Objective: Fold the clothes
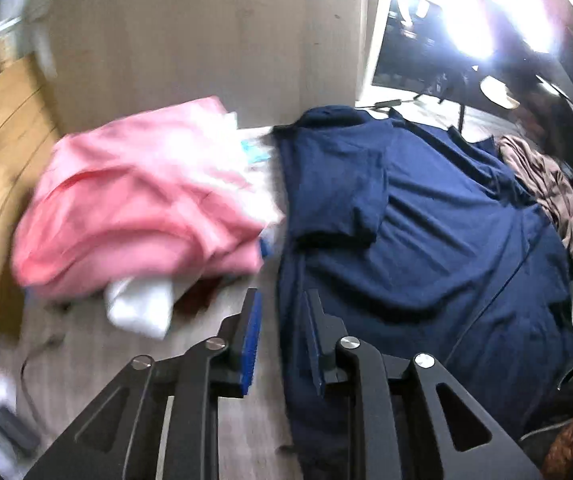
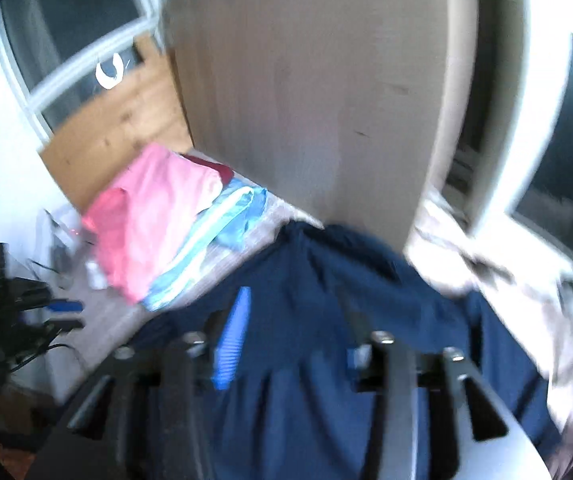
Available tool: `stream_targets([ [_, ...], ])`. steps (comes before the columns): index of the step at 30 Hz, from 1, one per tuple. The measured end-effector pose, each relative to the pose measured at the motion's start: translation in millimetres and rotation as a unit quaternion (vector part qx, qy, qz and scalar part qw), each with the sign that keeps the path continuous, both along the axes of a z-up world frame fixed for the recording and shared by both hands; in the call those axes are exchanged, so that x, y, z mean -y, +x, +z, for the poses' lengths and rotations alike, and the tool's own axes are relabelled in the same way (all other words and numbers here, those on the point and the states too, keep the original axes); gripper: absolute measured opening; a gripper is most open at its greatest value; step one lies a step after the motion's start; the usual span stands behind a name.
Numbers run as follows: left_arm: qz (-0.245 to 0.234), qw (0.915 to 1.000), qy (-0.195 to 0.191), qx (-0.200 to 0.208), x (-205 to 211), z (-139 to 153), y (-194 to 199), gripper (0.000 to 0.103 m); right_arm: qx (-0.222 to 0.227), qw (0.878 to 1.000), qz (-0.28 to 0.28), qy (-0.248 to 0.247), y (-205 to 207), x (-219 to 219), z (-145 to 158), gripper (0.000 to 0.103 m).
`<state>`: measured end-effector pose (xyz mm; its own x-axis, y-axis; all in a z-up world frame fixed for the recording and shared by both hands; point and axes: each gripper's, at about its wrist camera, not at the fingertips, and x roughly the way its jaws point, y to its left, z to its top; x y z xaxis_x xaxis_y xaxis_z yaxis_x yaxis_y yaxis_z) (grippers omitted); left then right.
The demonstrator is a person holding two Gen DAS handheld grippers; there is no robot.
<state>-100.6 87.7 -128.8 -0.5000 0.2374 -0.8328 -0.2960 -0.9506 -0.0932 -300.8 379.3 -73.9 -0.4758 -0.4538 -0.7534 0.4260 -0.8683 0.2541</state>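
navy shirt (image 1: 426, 220): spread over the pale wood-grain table (image 1: 214, 328), one short sleeve folded across the chest; near hem runs out of frame at the bottom of both views. in the right wrist view, blurred by motion, it fills the lower middle (image 2: 326, 280).
left gripper (image 1: 282, 300): fingers parted by a narrow gap, straddling the shirt's left edge; whether any cloth is pinched cannot be told.
right gripper (image 2: 294, 304): fingers wide apart above the navy cloth, nothing between them; the right finger is hard to make out against the dark fabric.
pink garment (image 1: 138, 196): folded, topping a stack left of the shirt, smeared by blur.
white cloth (image 1: 138, 308): pokes out beneath the pink; the rest is hidden.
light blue cloth (image 2: 210, 240): striped, partly under the pink.
brown garment (image 1: 546, 184): crumpled at the far right edge, partly cut off.
window (image 1: 426, 40): washed out by glare.
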Motion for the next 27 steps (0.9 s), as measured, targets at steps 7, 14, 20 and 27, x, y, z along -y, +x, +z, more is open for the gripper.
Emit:
stream_targets([
  [7, 0.058, 0.9951, 0.010, 0.079, 21, -28, 80, 0.021, 0.039, 0.991, -0.116, -0.062, 145, -85, -22, 0.047],
  [14, 0.060, 0.9873, 0.005, 0.147, 11, -76, 141, 0.022, 0.099, 0.974, -0.195, -0.056, 258, -123, -64, 0.047],
  [20, 0.020, 0.9864, -0.012, 0.163, 5, -100, 158, 0.022, 0.124, 0.954, -0.271, -0.011, 357, -127, -90, 0.047],
  [27, -0.035, 0.9871, -0.006, 0.156, 0, -103, 164, 0.029, 0.169, 0.923, -0.343, 0.047, 435, -118, -142, 0.047],
])
